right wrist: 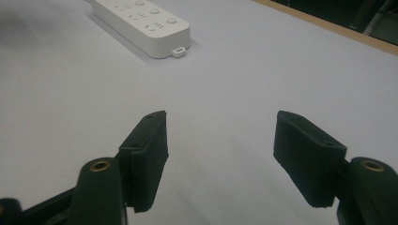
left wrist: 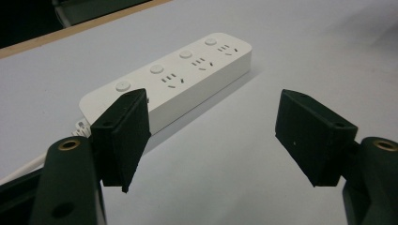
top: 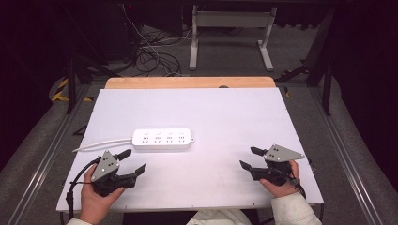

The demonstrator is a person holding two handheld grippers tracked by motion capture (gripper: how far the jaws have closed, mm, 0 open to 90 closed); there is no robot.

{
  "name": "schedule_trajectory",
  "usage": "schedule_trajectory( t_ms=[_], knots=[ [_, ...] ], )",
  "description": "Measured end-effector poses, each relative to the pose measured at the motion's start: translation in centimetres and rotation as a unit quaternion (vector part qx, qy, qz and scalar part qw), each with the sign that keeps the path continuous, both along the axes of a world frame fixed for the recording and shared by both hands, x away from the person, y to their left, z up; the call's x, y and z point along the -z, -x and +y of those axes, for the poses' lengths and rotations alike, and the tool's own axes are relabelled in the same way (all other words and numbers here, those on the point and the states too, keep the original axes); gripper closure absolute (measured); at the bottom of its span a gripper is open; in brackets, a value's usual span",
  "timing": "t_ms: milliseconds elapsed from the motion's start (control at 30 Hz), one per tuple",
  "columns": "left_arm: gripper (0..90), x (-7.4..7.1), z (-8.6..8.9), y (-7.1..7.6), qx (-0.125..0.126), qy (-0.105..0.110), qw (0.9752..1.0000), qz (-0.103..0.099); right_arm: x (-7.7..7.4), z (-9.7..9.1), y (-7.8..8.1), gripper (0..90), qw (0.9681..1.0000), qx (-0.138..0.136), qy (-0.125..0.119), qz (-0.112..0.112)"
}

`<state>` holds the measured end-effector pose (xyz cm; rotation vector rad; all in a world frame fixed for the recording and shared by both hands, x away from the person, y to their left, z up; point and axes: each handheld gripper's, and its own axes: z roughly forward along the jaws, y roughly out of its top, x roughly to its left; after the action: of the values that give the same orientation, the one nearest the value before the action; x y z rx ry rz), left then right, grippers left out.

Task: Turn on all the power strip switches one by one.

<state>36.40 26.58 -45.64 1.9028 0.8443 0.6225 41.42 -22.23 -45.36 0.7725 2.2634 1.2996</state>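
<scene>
A white power strip [top: 162,138] lies flat on the white table [top: 225,112], left of the middle, its long side running across the high view. Its top face carries 4 sockets, each with a round button beside it. Nothing is plugged into any of the 4 sockets. A white cord [top: 101,143] leaves its left end and runs along the table toward the left edge. A small tab sticks out at the strip's other end, clear in the right gripper view.

The table around the strip is bare, and nothing lies between either gripper and the strip. Past the far wooden edge of the table stand a white frame [top: 231,35] and a tangle of cables [top: 152,51] on the grey floor.

The left gripper [top: 130,161] sits near the strip, just in front of its left end, angled toward it, with the hand low near the table's front edge. Its 2 jaws stand wide apart with nothing between them. The right gripper [top: 251,158] is well apart from the strip, at the right front of the table, pointing left and away. Its 2 jaws are also spread, holding nothing.
</scene>
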Motion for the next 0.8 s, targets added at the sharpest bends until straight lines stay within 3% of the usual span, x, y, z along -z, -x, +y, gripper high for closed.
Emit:
schedule_trajectory(
  t_ms=[133,467,633,800],
  knots=[
    [29.1,-0.1,-0.1,0.0,0.002,-0.009,1.0000,-0.003,0.0,0.0,0.0,36.3,1.0000,-0.001,0.001,-0.001],
    [33.7,-0.6,0.1,0.1,0.000,-0.002,1.0000,-0.001,0.0,0.1,0.0,37.2,1.0000,-0.003,-0.001,-0.001],
    [35.0,-0.7,0.1,0.1,-0.002,-0.010,1.0000,-0.002,0.0,0.1,0.0,37.2,1.0000,-0.003,0.000,-0.001],
    [41.5,-1.2,0.2,-0.1,0.000,-0.020,0.9997,0.014,0.0,0.2,0.1,37.3,1.0000,-0.004,0.001,-0.003]
  ],
)
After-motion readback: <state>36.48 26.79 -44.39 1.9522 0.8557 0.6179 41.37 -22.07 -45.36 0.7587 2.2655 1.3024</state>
